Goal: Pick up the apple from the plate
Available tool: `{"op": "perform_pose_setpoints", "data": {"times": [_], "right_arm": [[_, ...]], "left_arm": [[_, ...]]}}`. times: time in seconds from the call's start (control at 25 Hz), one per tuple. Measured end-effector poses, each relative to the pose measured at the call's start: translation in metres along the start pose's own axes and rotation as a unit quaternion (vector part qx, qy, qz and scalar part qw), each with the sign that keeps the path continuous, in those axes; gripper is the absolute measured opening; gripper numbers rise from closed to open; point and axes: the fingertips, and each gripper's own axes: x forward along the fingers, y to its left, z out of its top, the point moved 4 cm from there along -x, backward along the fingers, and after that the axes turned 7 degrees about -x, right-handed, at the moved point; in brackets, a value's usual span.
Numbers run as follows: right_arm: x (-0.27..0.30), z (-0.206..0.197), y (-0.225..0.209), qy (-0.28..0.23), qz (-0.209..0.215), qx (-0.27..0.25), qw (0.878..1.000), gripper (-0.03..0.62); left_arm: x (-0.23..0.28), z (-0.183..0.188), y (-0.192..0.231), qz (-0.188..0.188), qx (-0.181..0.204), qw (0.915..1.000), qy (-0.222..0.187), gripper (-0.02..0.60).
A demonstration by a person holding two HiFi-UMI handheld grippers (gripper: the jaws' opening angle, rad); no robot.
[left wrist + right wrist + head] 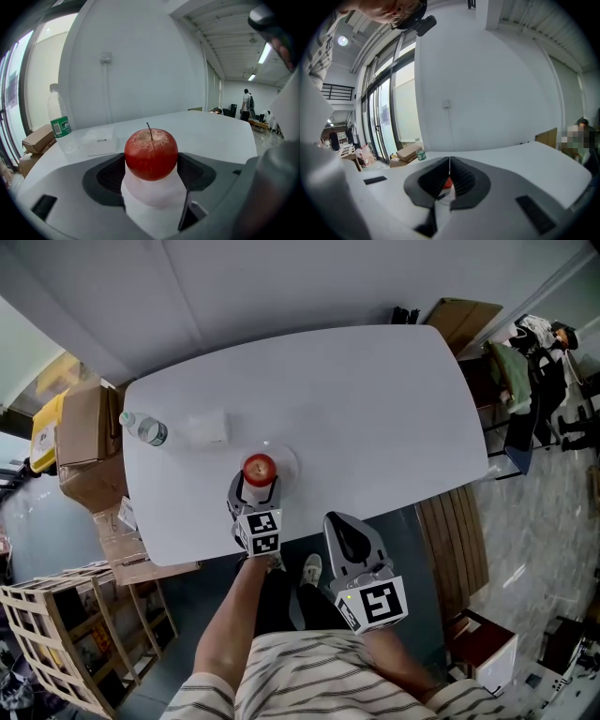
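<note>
Task barely under way: apple point(151, 153) sat on the clear plate point(289, 454), not lifted, at the near-left part of the white table point(375, 409). Left gripper point(255, 491) was in from 6 o'clock, jaws spread with the apple between them. In the left gripper view the dark pads point(108, 174) lay just beside its flanks at 3 and 9 o'clock. No squeeze was evident, and skin contact could not be confirmed. Done, by my reading: approach and bracketing. Left: close on the fruit, then raise it clear of the plate. Right gripper point(449, 161) was held off the table edge at about 4 o'clock of the apple, pads clenched together on nothing; a sliver of red showing past them was only the distant apple. Apple upright, stem at 12 o'clock with a slight lean toward 11 in the left gripper view; stem-to-base axis vertical, the body near round, so it had little long axis to speak of. The jaws met it across the middle, square to that axis. Water bottle point(145, 428) lay at roughly 10 o'clock of the apple near the table's left edge, a white packet point(206, 427) beside it, both well apart from the plate. Plate rim faint in the head view; not made out in the gripper views.
</note>
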Motion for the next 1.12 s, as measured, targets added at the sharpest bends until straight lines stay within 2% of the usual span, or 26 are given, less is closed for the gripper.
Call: {"op": "perform_pose_setpoints", "data": {"times": [0.2, 0.48, 0.84, 1.12], "right_arm": [[-0.002, 0.003, -0.002, -0.007, -0.003, 0.003, 1.000, 0.014], [-0.007, 0.018, -0.001, -0.025, -0.009, 0.003, 1.000, 0.014], [-0.014, 0.034, 0.001, -0.042, -0.013, 0.001, 0.999, 0.014], [-0.019, 0.050, 0.002, -0.058, -0.012, -0.002, 0.998, 0.014]], "left_arm": [[-0.018, 0.017, -0.003, -0.001, -0.025, 0.9997, -0.004, 0.356], [-0.056, 0.052, -0.011, -0.004, -0.037, 0.9991, -0.023, 0.356], [-0.112, 0.101, -0.025, -0.011, -0.054, 0.9964, -0.065, 0.356], [-0.153, 0.141, -0.036, -0.014, -0.053, 0.9931, -0.104, 0.356]]}}
